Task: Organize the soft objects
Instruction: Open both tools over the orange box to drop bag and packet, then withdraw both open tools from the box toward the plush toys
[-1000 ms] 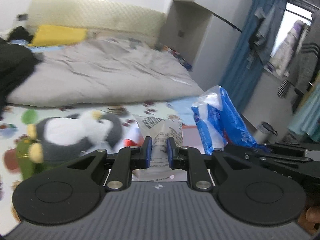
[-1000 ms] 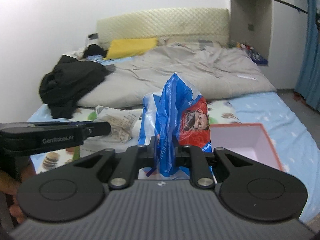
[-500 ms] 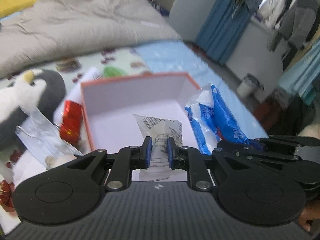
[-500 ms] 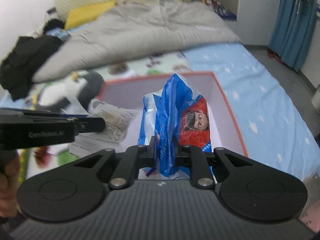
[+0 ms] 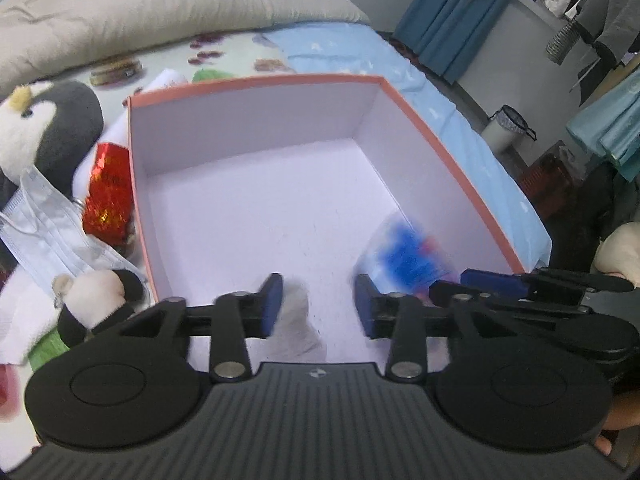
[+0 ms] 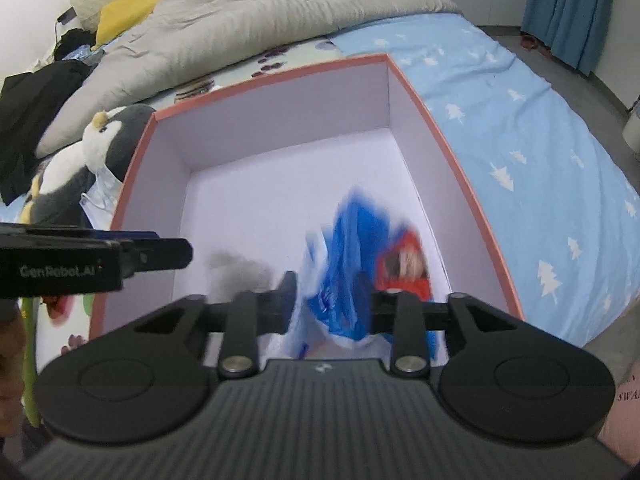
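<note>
1. Both grippers hung over the open box (image 5: 440, 120), pointing steeply down into it.
2. The left gripper (image 5: 318, 306) had just been opening – released, pads clear of the blurred clear packet (image 5: 296, 324) dropping between them.
3. The right gripper (image 6: 326, 304) had likewise just been opening; the blue bag (image 6: 352, 248) slipped loose between its jaws, long axis upright, directly below – nearer this hand.
</note>
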`<action>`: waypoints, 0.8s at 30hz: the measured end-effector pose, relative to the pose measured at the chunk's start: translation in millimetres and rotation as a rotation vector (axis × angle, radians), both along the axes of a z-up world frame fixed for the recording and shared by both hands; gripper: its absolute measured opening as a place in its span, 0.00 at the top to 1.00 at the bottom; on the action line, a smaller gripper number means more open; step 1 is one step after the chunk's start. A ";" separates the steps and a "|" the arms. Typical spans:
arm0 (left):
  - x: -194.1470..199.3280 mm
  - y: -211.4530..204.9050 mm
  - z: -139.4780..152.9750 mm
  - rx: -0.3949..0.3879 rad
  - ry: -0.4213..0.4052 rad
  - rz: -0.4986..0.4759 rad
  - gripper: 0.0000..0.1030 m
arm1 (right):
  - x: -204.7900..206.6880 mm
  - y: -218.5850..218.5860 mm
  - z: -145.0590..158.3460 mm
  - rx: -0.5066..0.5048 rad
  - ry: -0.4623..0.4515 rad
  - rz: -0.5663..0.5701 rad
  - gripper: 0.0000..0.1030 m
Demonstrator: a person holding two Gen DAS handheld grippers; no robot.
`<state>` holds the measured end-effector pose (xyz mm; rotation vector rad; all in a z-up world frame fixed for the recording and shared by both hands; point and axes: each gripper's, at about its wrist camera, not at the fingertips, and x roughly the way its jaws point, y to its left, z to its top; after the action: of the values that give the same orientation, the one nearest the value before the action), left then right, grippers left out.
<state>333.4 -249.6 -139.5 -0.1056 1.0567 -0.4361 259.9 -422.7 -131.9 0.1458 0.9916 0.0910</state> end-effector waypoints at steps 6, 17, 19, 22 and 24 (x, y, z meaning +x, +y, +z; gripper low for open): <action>-17.4 9.6 26.9 -0.002 -0.080 0.000 0.54 | -11.1 7.2 28.7 -0.009 -0.103 0.018 0.59; -75.1 67.5 78.8 0.015 -0.295 0.043 0.54 | -57.1 35.6 76.1 0.051 -0.313 0.068 0.59; -88.6 83.2 80.4 0.017 -0.319 0.064 0.54 | -68.0 42.7 77.9 0.043 -0.339 0.079 0.59; -109.2 104.0 77.7 0.022 -0.340 0.088 0.54 | -84.4 51.1 76.1 0.048 -0.369 0.093 0.59; -122.3 116.1 75.2 0.013 -0.346 0.104 0.54 | -95.3 57.0 73.4 0.054 -0.382 0.106 0.59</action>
<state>211.1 -133.5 -64.3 -0.0699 0.7106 -0.3388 164.6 -365.7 -58.5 0.1196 0.6149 0.2342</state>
